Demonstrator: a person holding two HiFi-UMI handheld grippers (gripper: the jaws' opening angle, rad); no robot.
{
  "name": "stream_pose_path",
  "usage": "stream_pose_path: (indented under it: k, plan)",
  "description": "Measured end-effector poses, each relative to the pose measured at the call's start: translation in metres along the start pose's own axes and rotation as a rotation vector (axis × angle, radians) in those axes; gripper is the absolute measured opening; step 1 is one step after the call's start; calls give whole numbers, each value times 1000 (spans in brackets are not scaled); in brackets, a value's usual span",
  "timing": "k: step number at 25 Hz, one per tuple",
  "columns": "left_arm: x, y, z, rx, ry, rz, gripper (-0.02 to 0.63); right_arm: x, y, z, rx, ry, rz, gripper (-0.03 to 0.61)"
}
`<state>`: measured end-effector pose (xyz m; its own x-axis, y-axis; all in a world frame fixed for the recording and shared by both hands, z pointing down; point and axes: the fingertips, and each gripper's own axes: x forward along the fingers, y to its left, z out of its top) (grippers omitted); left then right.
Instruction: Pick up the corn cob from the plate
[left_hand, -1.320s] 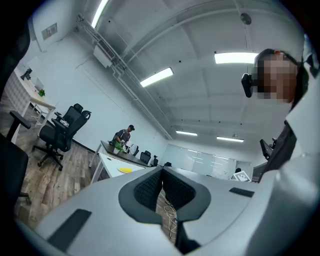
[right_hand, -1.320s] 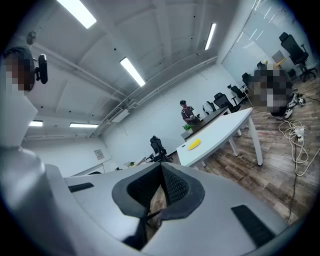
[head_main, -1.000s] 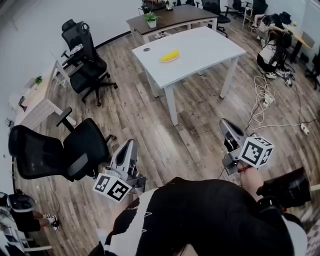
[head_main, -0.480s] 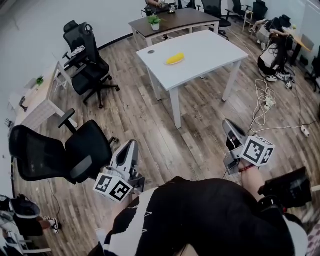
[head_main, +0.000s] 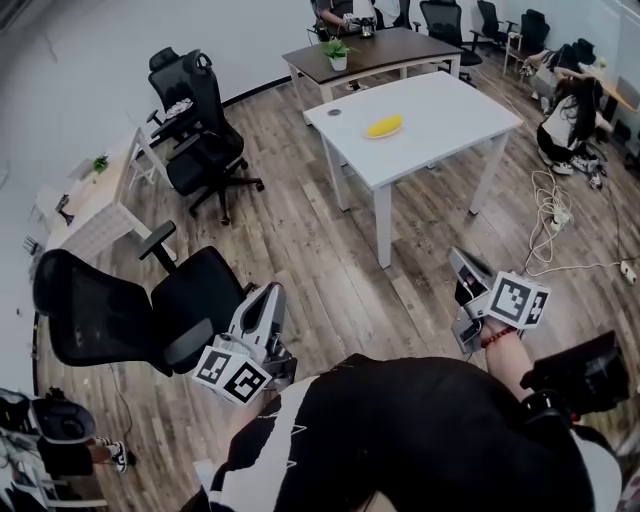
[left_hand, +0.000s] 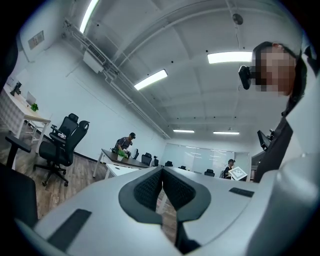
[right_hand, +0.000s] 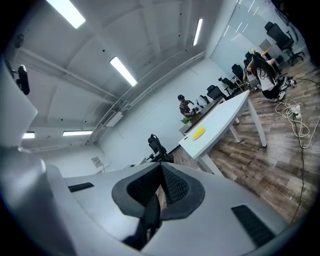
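Chairs (head_main: 110, 318), black and on castors, stand at the far left of the head view, well apart from anything the task needs. Just right of them the left gripper (head_main: 273, 293) is carried low in front of the person's dark torso. Its fingers (left_hand: 148, 189) are pressed together with nothing between them, as its own view shows.

Further right and well ahead, across bare wooden floor, stands the white bench (head_main: 450, 105). On it lies the corn cob (head_main: 384, 126), a small yellow shape near the middle of the top, far from both grippers. I would expect it to be light and stiff, with a rounded, bumpy skin that could roll or slip out of a shallow pinch. The safest hold is probably across its middle, with the fingers squeezing the two long sides and not the tapered ends.

The right gripper (head_main: 455, 258) comes next, its fingers (right_hand: 176, 187) likewise closed on nothing. The cob shows small and yellow in its view too. At the far right, cables (head_main: 556, 210) trail over the floor.

The plate named in the task cannot be made out; whether it is white on white or simply absent, I cannot tell. The cob's ends and surface are too small to judge, and the hand carrying the left gripper is hidden under the torso.
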<state>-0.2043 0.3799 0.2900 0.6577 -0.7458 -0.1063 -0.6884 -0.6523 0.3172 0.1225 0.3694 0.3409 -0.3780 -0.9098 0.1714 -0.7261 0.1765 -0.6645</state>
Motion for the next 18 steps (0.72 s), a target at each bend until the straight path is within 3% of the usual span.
stream_pose_path:
  k: [9, 18]
  plan:
    - [-5, 43, -1, -28, 13, 68, 14, 49, 10, -13, -14, 76, 6, 15]
    - [31, 106, 15, -37, -7, 122, 14, 147, 11, 5, -28, 120, 36, 15]
